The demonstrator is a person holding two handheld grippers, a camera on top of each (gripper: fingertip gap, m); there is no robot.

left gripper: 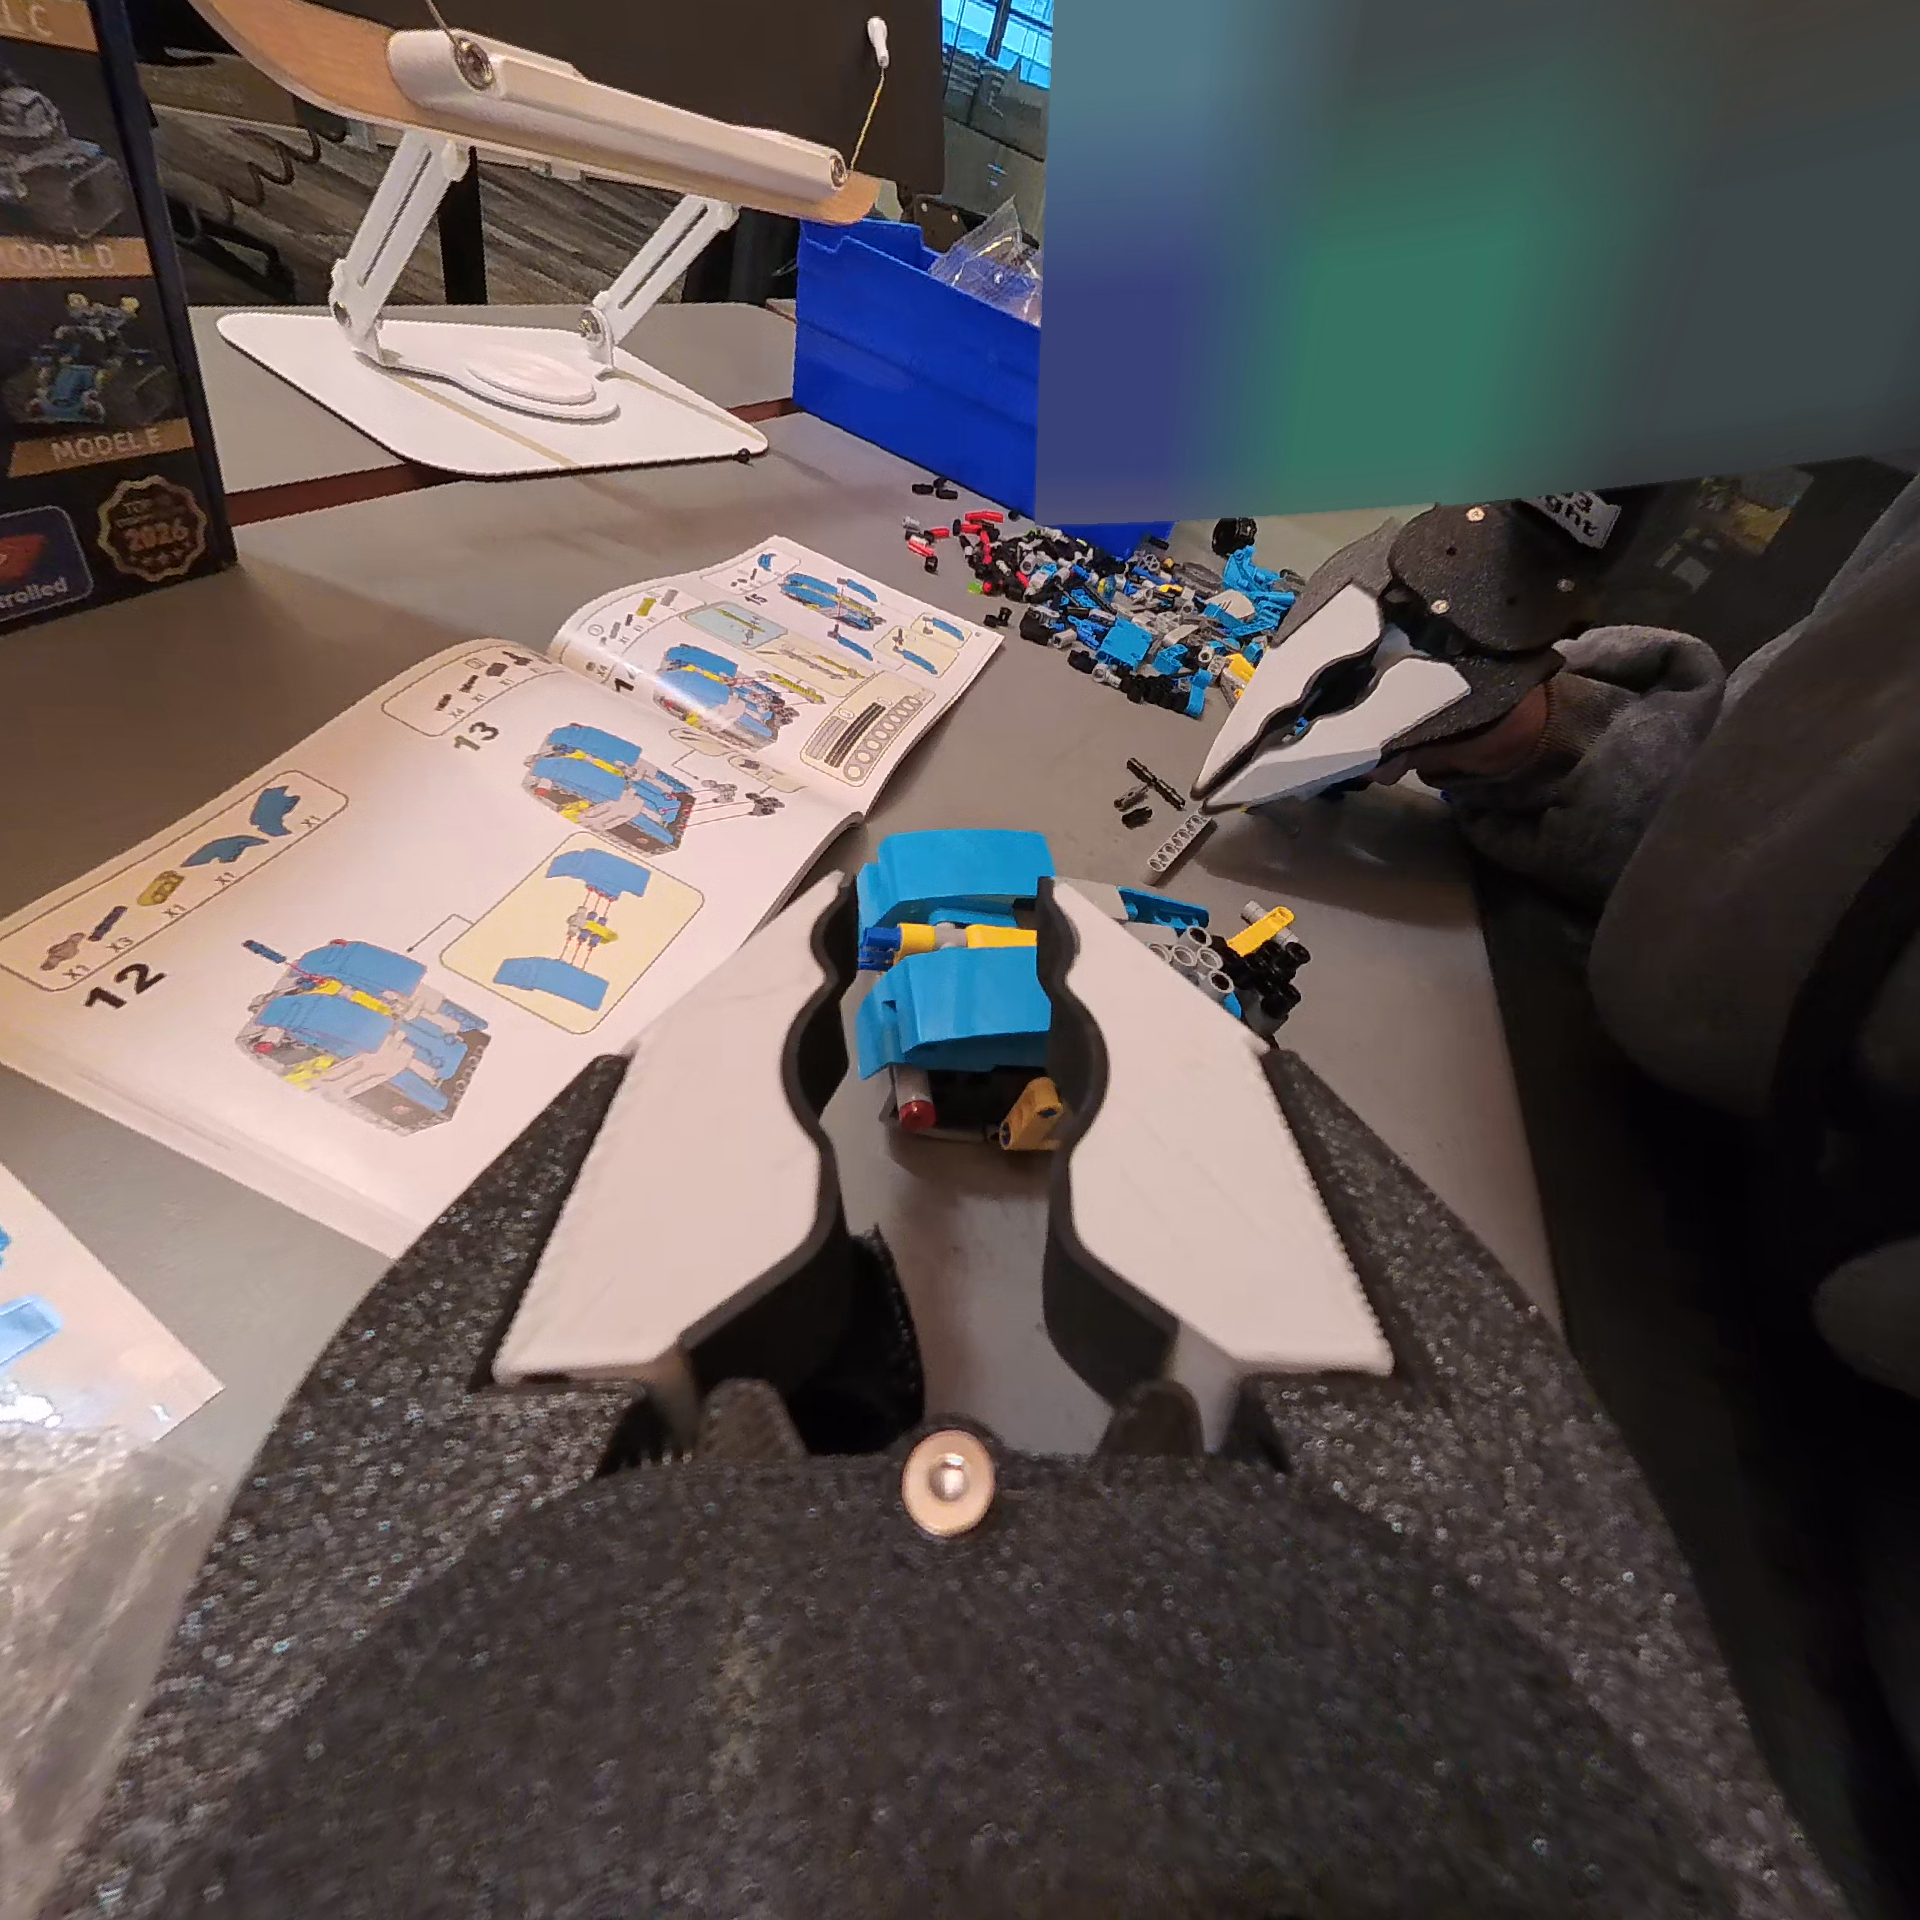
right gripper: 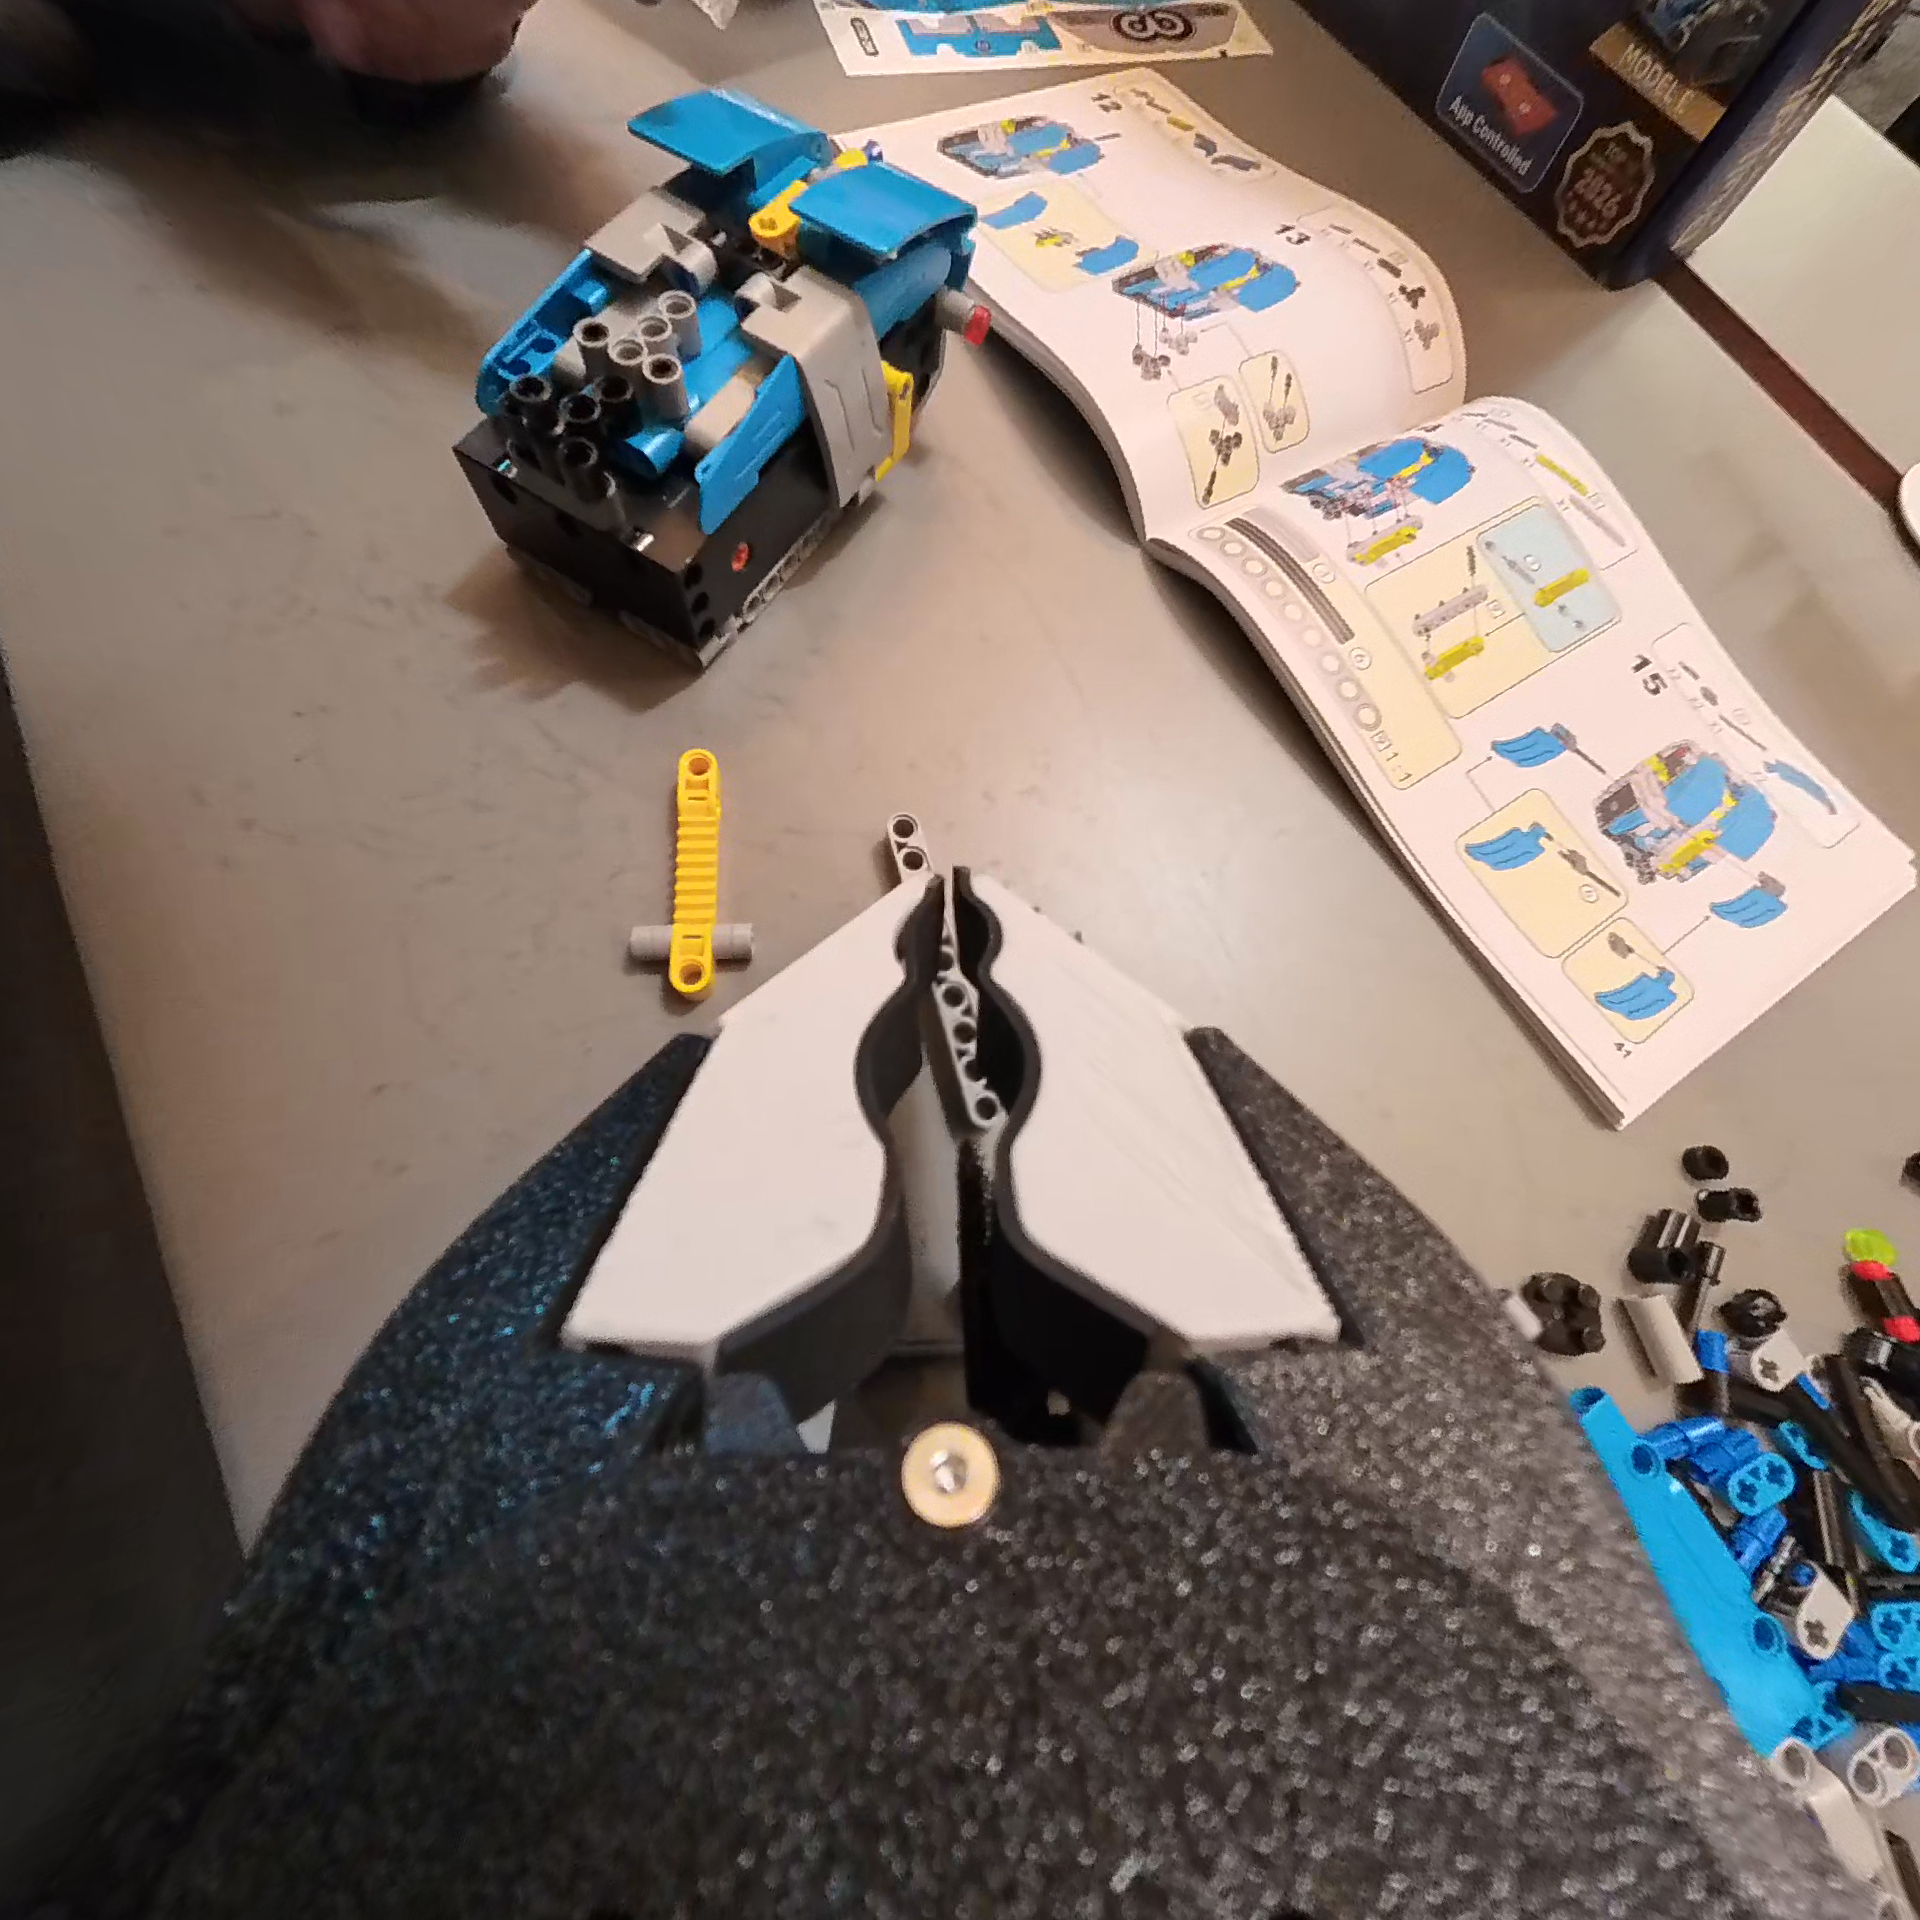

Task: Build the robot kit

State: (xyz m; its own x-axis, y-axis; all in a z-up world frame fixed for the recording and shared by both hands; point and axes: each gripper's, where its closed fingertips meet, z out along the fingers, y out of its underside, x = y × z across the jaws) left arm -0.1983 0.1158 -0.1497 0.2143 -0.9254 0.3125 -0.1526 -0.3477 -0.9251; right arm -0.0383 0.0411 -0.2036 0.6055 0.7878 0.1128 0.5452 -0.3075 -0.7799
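Observation:
A blue, grey and black brick model (left gripper: 951,997) stands on the grey table (left gripper: 1039,727). In the left wrist view it shows between the fingers of my left gripper (left gripper: 943,888), which is open. In the right wrist view the model (right gripper: 717,395) stands free with no fingers at its sides. My right gripper (right gripper: 948,878) has its fingertips together right over a thin grey holed beam (right gripper: 906,842) lying on the table. Two holes stick out past the tips. The left wrist view shows that gripper (left gripper: 1210,795) at the beam's end (left gripper: 1179,850).
An open instruction booklet (left gripper: 416,883) lies left of the model. A yellow toothed piece (right gripper: 694,873) lies left of my right gripper. A loose parts pile (right gripper: 1787,1475), a blue bin (left gripper: 914,353), a white stand (left gripper: 488,395), a dark box (left gripper: 94,312) and a person's sleeve (left gripper: 1714,831) surround the work area. Spacing between my two grippers at the tips: around 20 centimetres. From my right tips it is roughly 5 centimetres to the yellow toothed piece (right gripper: 694,873); from my left, 20 centimetres. It turns up in the left wrist view (left gripper: 1255,930) as well.

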